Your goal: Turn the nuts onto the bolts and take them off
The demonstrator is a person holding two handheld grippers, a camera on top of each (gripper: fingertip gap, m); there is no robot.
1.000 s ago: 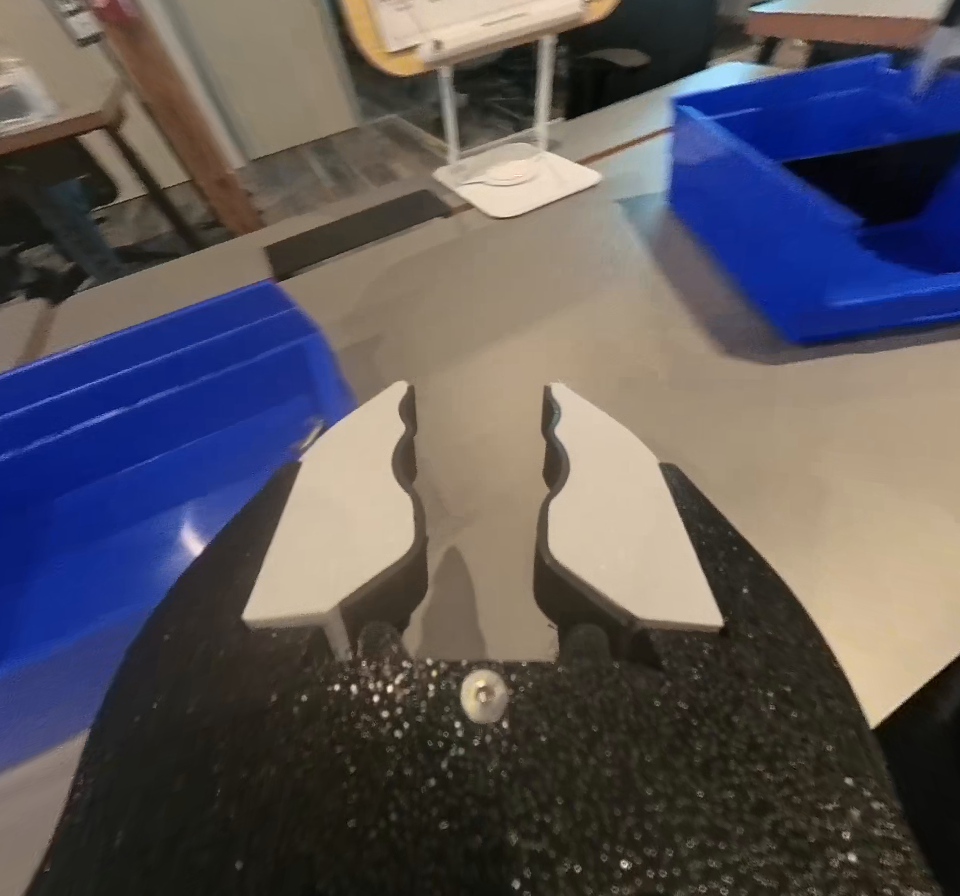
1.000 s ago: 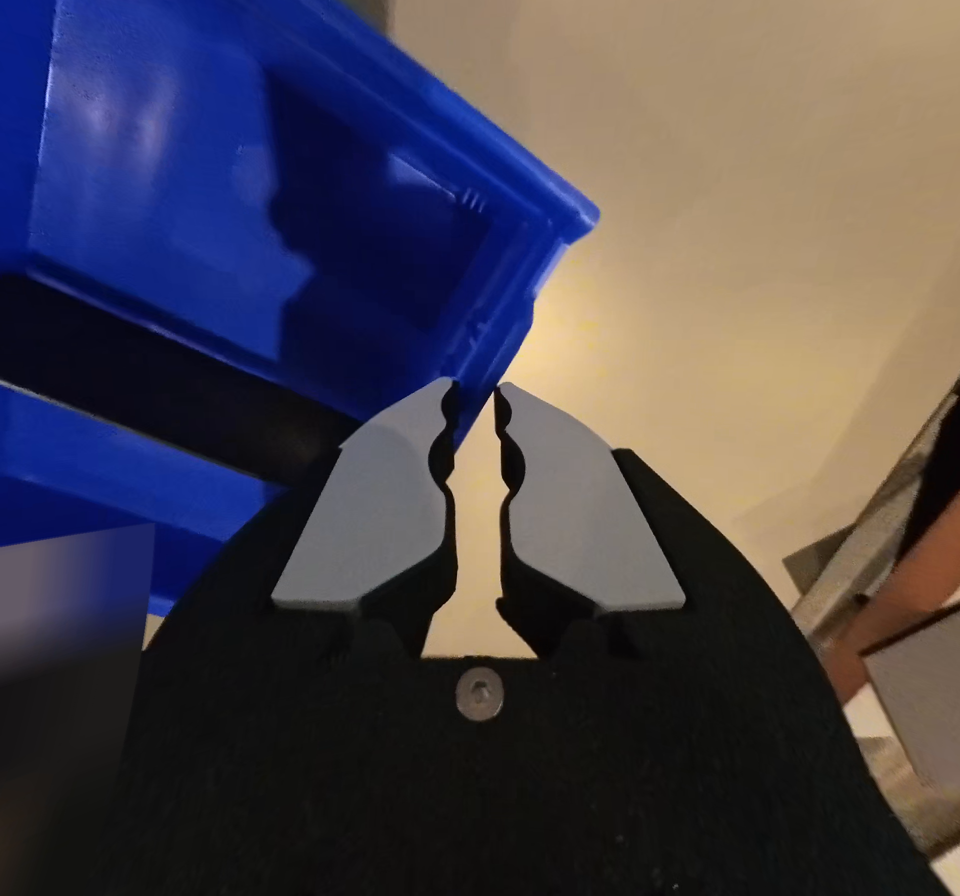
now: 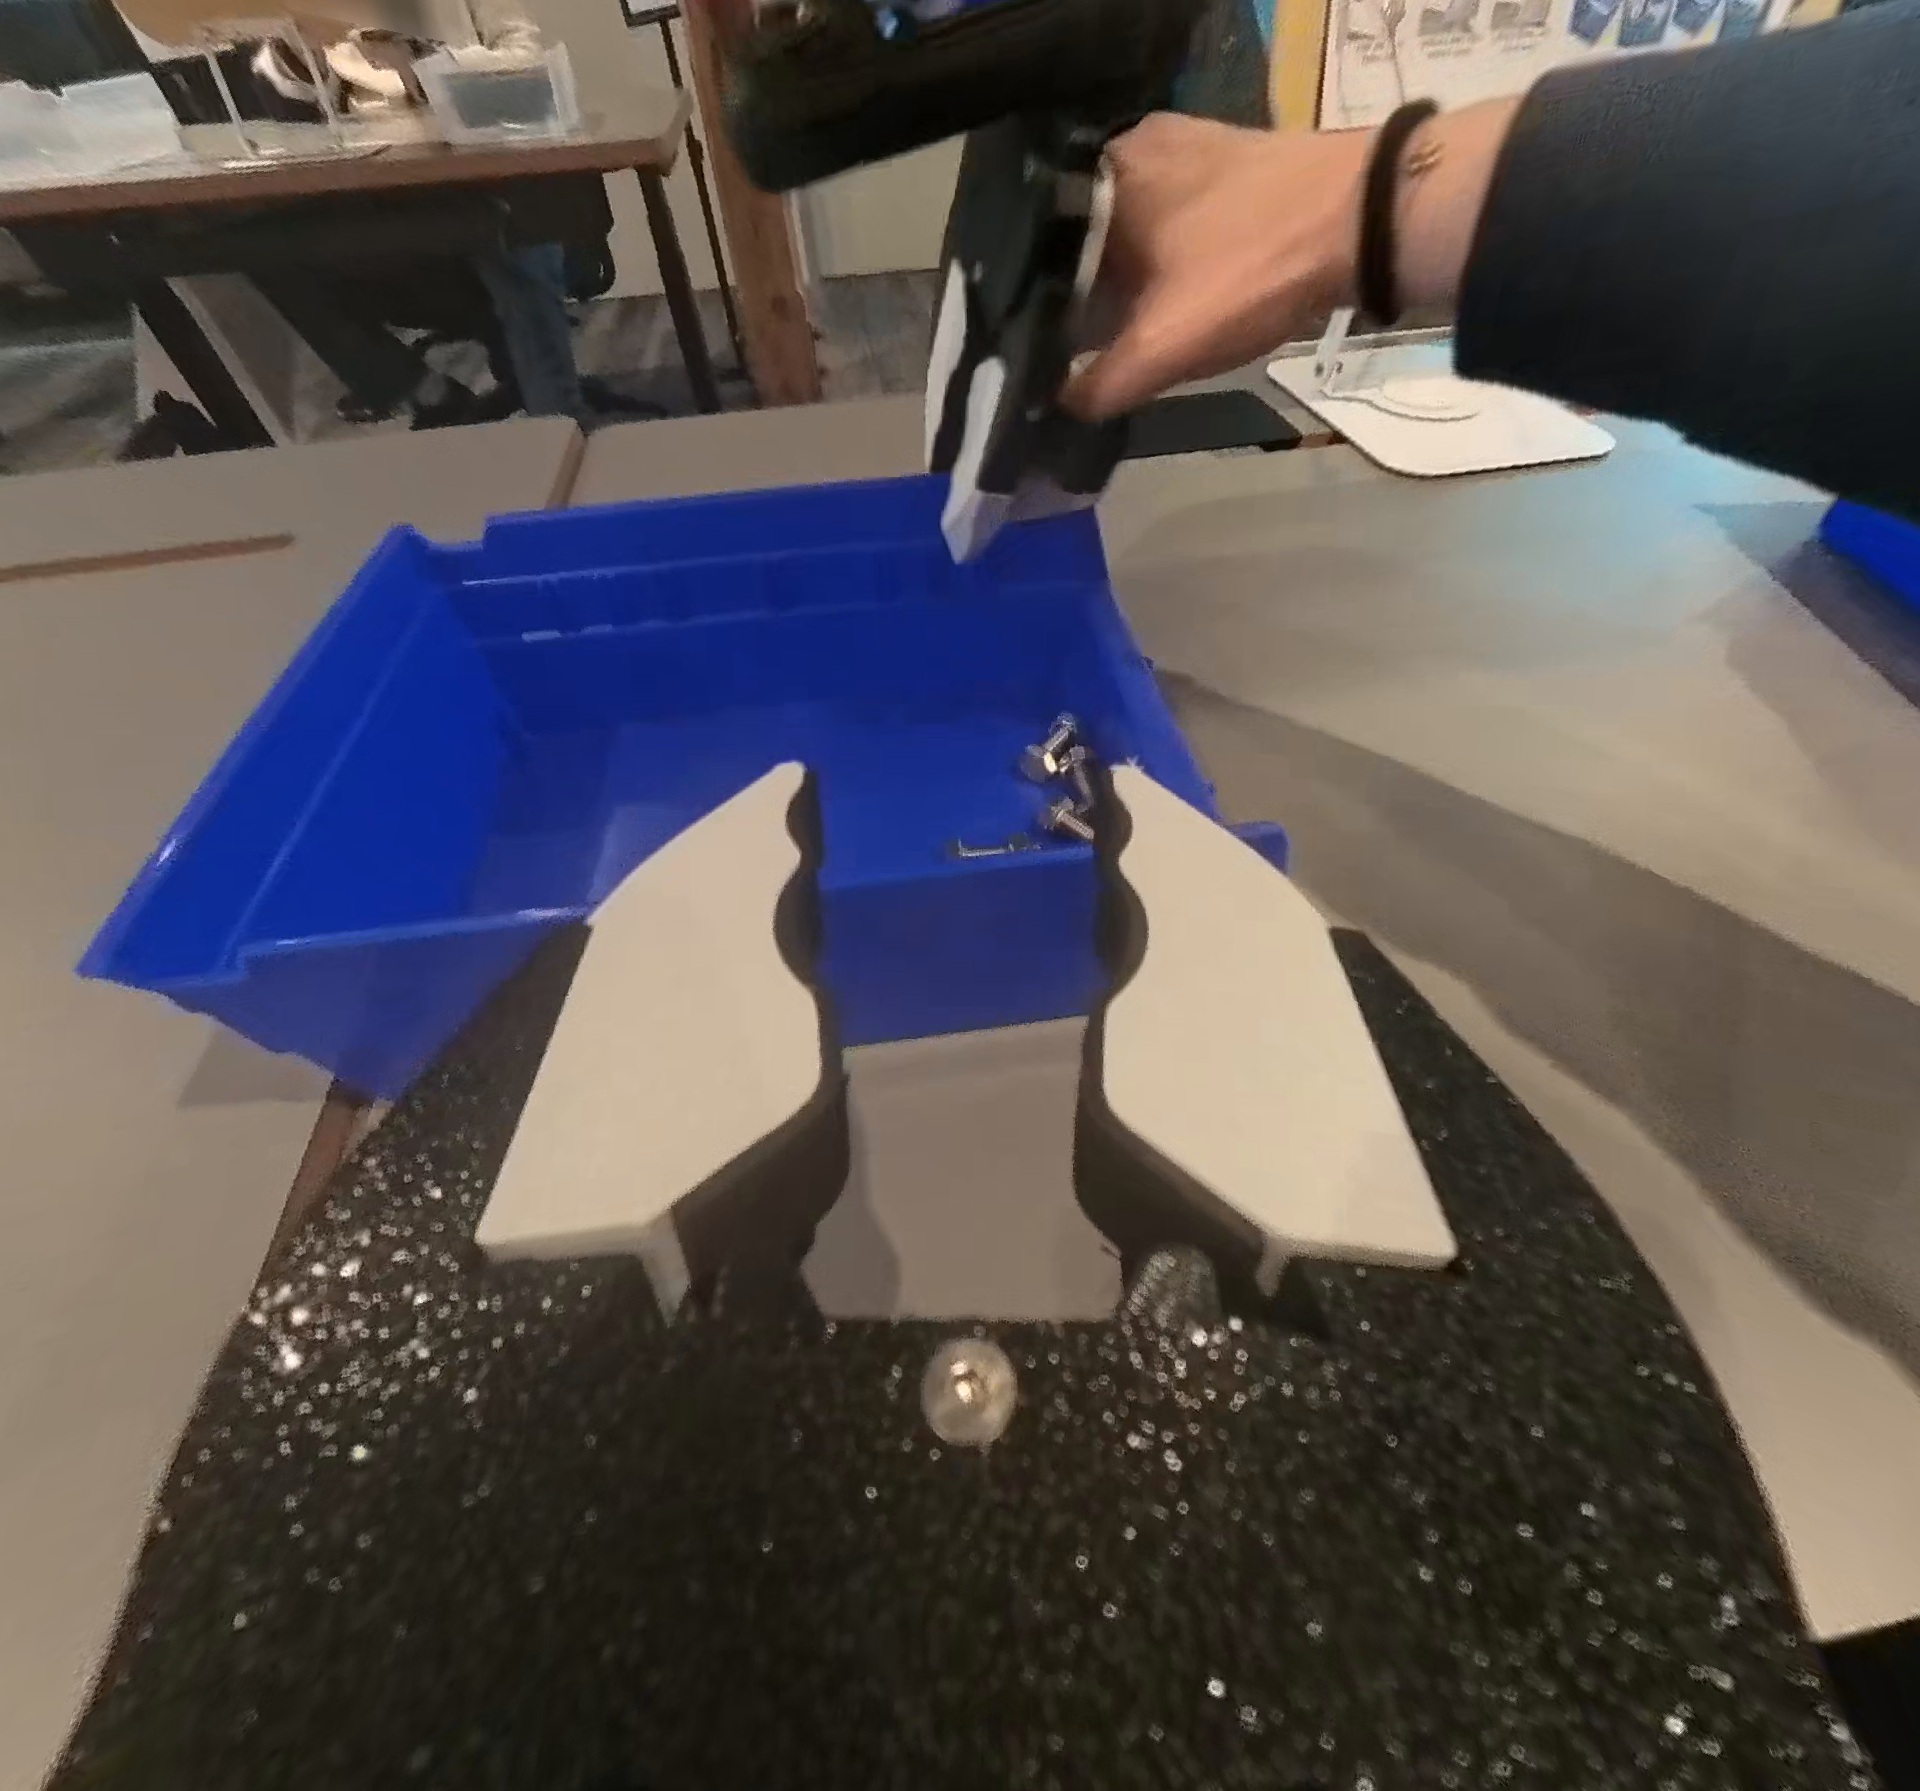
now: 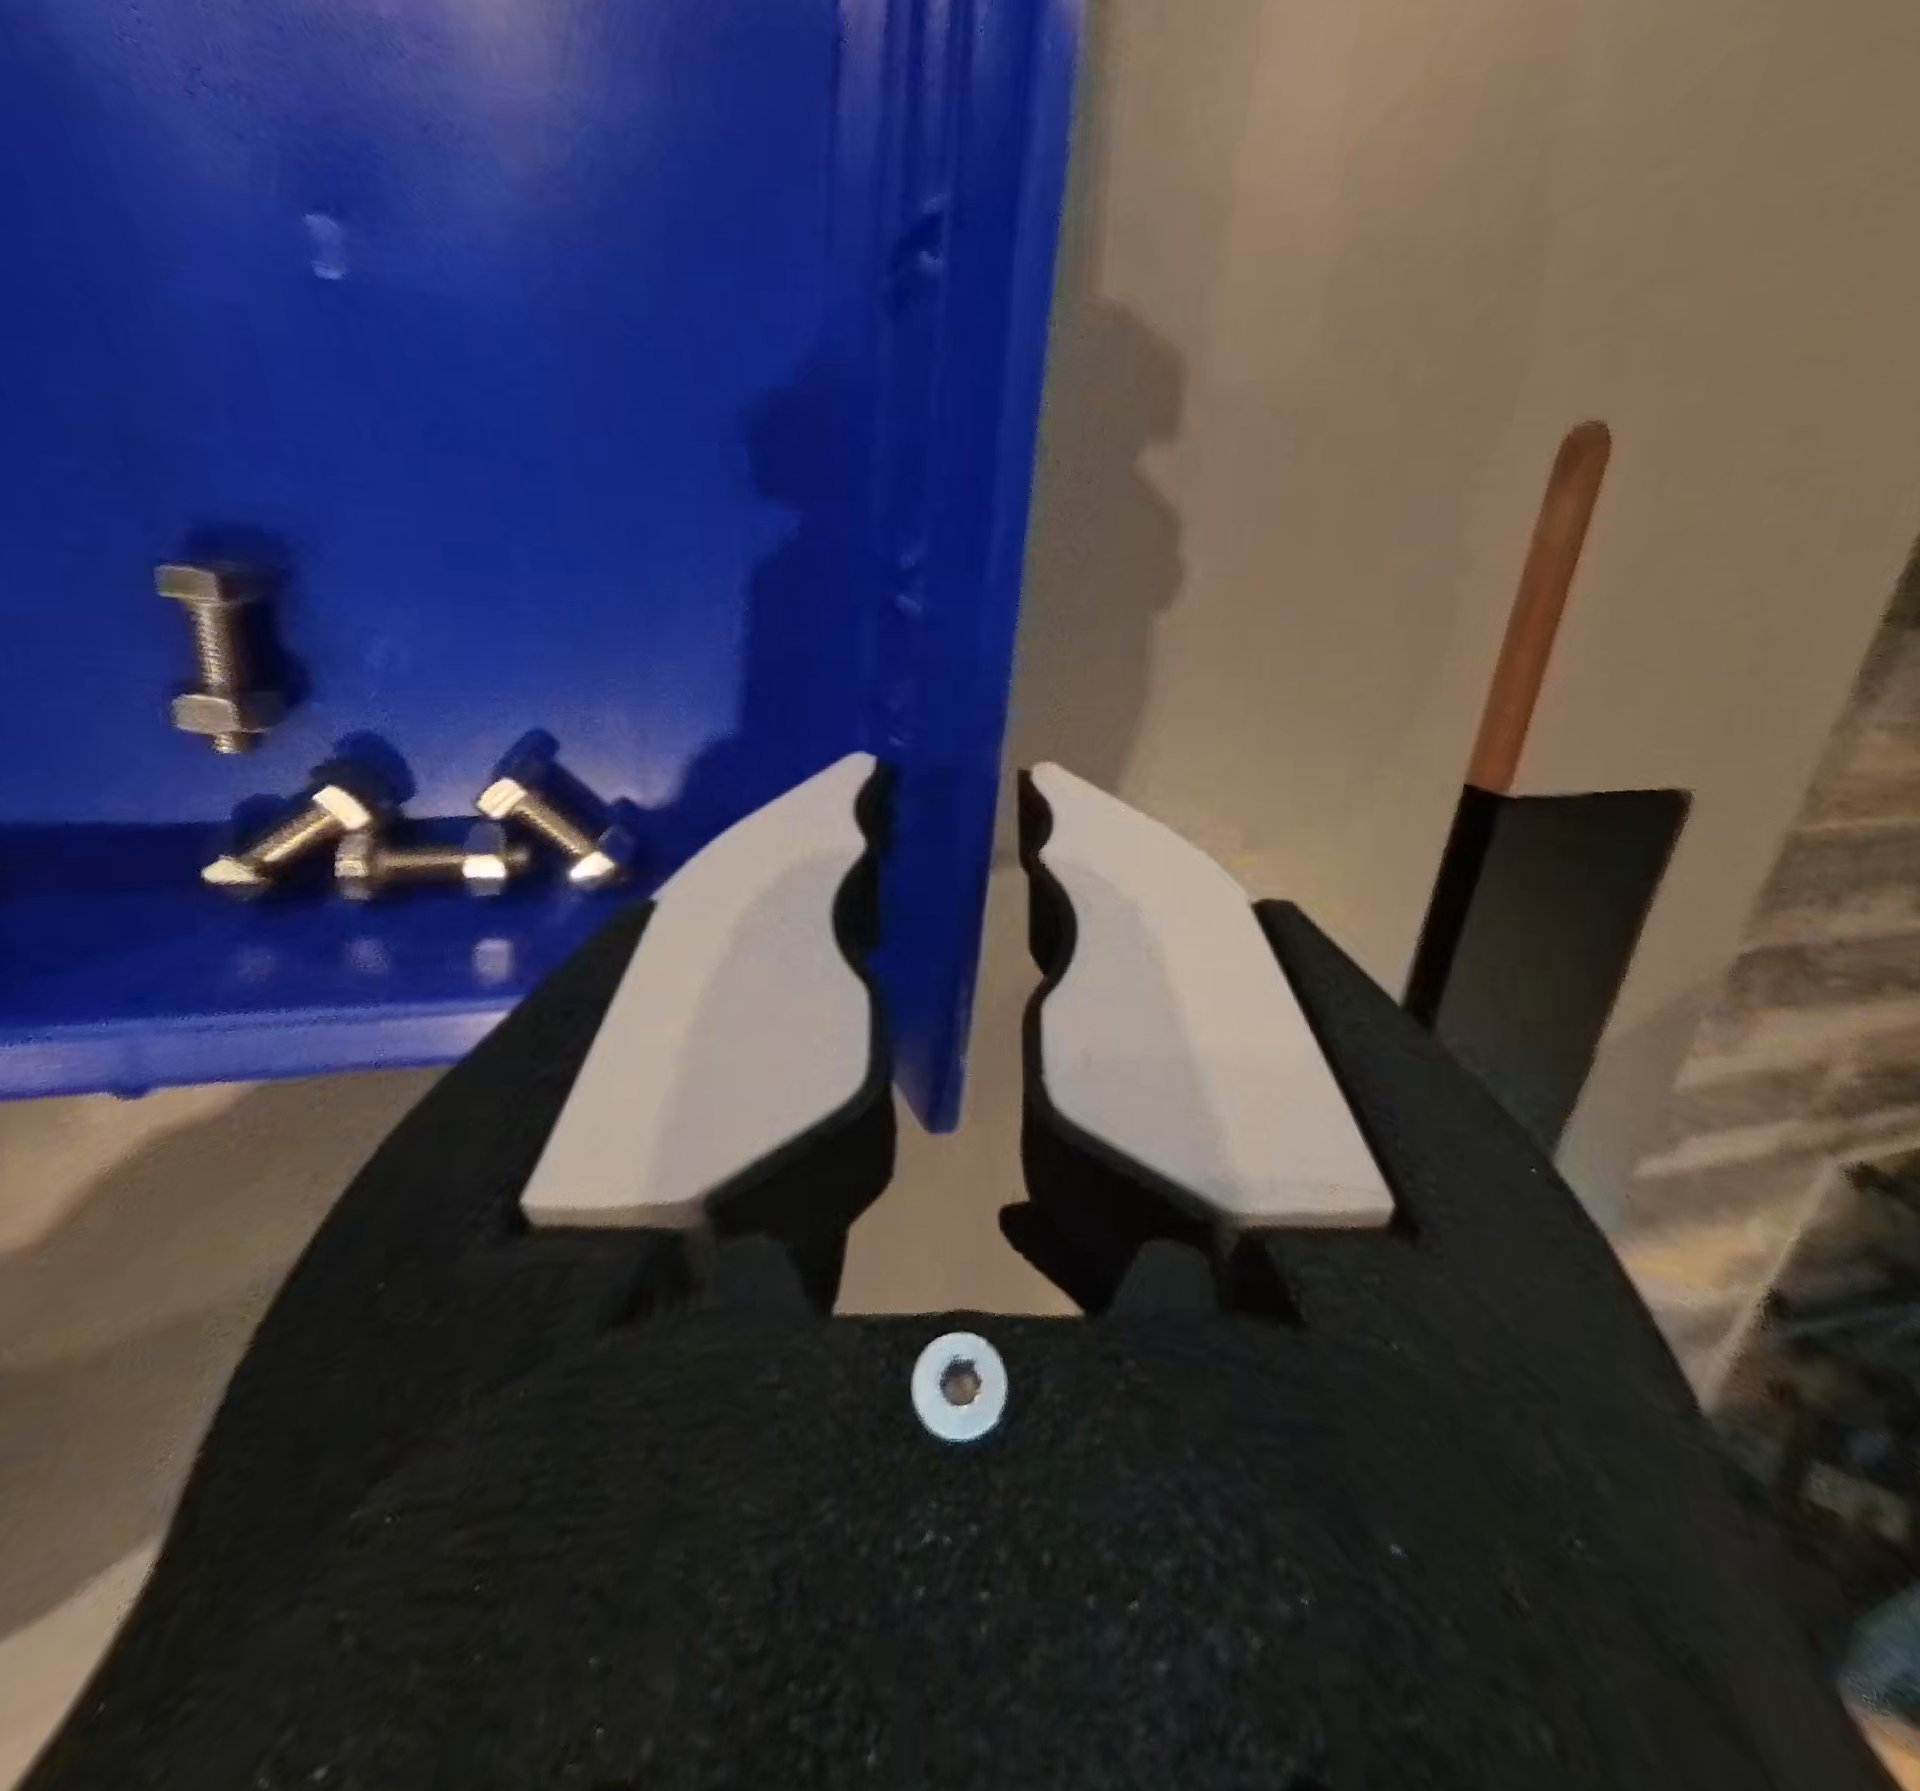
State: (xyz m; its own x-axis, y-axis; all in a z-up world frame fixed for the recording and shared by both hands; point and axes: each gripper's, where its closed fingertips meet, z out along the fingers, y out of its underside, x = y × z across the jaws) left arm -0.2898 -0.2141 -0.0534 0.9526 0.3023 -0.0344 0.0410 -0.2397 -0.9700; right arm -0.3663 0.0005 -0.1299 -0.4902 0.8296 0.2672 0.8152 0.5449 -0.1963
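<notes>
Blue bin (image 3: 436, 806): set on worktop (image 3: 1507, 702). Bolts (image 3: 1060, 785), nuts fitted: heaped at its 3 o'clock corner. Left tongs (image 3: 961, 796): spread, empty. Right tongs (image 4: 951, 796): astride bin wall, slightly parted. Advised: wall is gripped firmly before bolts are picked.

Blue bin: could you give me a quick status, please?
Left gripper open, empty. Right gripper open, astride bin wall. Bolts with nuts lie in bin corner. Nothing blocking.

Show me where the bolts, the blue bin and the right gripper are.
bolts (image 4: 223, 655): right wrist view, on the threaded shank of the upper bolt.
blue bin (image 3: 343, 806): left wrist view, on its left inner wall.
right gripper (image 4: 951, 811): right wrist view, midway between its fingertips, astride the bin wall.
</notes>
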